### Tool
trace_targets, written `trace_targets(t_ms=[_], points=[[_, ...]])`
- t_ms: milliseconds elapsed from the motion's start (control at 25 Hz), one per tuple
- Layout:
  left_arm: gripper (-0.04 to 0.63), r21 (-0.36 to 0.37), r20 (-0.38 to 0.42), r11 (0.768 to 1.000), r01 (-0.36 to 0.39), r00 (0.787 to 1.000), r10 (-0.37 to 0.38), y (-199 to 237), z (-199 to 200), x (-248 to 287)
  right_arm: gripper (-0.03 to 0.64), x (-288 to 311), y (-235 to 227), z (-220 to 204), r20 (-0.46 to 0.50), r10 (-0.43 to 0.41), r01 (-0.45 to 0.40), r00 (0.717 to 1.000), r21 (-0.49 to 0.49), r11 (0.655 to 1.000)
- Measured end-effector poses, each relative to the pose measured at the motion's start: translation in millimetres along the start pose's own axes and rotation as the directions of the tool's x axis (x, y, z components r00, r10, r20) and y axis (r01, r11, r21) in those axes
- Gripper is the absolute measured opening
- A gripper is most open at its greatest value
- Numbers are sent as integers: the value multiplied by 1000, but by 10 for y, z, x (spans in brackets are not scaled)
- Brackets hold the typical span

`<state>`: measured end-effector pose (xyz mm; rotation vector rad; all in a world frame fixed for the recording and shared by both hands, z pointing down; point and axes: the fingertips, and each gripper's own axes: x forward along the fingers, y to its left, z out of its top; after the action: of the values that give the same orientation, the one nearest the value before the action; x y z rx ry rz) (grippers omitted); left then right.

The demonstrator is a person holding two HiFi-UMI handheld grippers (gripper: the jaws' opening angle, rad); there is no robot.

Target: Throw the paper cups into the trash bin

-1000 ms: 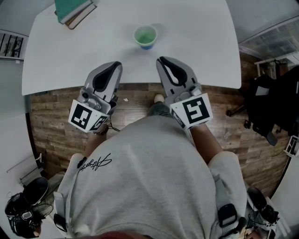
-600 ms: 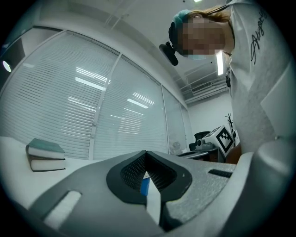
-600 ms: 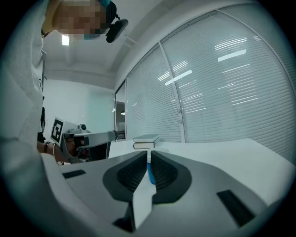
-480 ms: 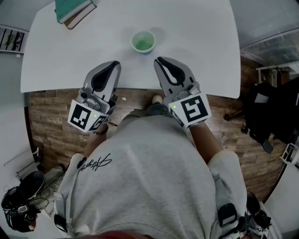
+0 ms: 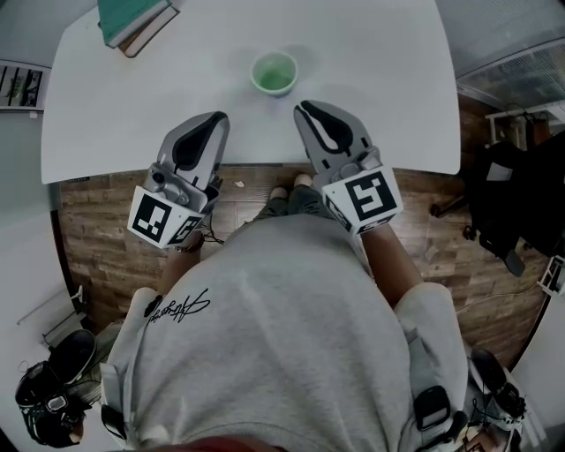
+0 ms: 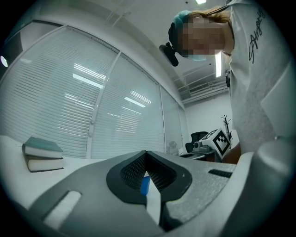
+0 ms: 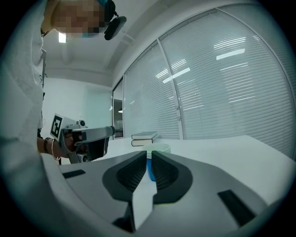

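Lettering on the shirt (image 5: 181, 306) we cannot read, and we find the paper cup (image 5: 274, 72) upright on the table (image 5: 380, 79), mouth up, with left gripper (image 5: 219, 119) and right gripper (image 5: 303, 108) clenched empty.

A paper cup (image 5: 274, 72) stands on the worktop (image 5: 380, 79), near its front edge. Two stacked books (image 5: 132, 18) lie at the far left corner. The left tool (image 5: 215, 118) and right tool (image 5: 305, 108) point over the front edge, with the cup ahead and between them, nearer the right.

Smooth matt table (image 5: 380, 71), wooden floor (image 5: 106, 238)
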<state>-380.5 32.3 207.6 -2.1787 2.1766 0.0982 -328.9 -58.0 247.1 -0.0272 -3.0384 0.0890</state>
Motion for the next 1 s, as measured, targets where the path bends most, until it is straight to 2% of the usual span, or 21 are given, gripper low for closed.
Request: trace_targets(t_ms=[280, 360, 760, 1000], points=[[0, -2, 1, 1000, 16, 1000, -16, 26, 2, -2, 17, 44, -10, -44, -21, 4, -4, 1000, -1, 1000], [0, -2, -1, 1000, 17, 1000, -17, 51, -8, -5, 70, 74, -22, -86, -35, 7, -7, 999, 3, 1000], [0, -3, -5, 1000, 5, 1000, -5, 122, -40, -38, 240, 243, -98, -262, -86, -19, 18, 996, -11, 1000], [0, -8, -1, 1000, -12, 1000, 12, 156, -35, -80, 273, 341, -149, -322, -120, -38, 37, 992, -13, 999]])
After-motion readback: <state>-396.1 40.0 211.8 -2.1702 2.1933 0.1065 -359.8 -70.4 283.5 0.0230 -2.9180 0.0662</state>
